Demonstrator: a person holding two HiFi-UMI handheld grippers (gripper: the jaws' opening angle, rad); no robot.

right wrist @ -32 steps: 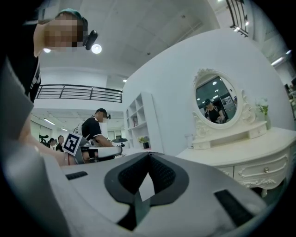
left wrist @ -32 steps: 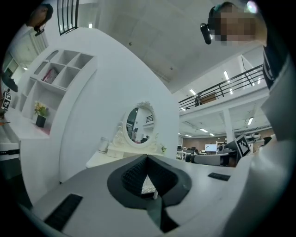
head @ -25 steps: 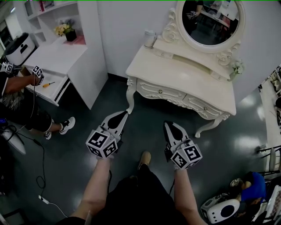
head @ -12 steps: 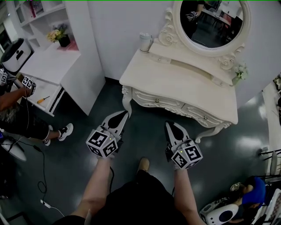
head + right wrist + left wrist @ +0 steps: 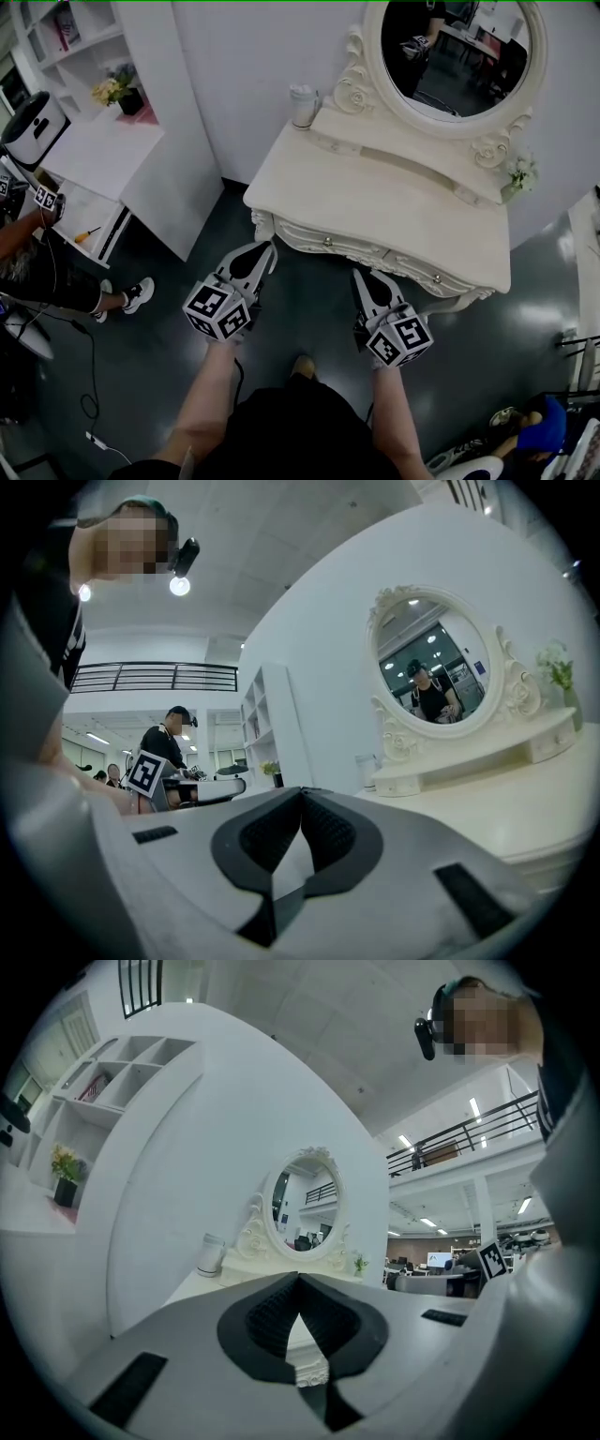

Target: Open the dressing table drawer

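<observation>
The cream dressing table stands ahead with an oval mirror on it. Its two carved drawers are closed: the left drawer and the right drawer, each with a small knob. My left gripper is shut and empty, its tip just short of the table's front left corner; the left gripper view has that gripper pointing level at the table. My right gripper is shut too, holding nothing, a little in front of the drawers; the right gripper view shows its jaws meeting at the tip.
A white cup and a small flower sprig stand on the table top. A white desk with shelves is at the left, with a seated person beside it. A cable lies on the dark floor.
Both grippers and I have moved toward the dressing table, which now sits closer and larger in view. The jaws of both grippers have stayed shut.
</observation>
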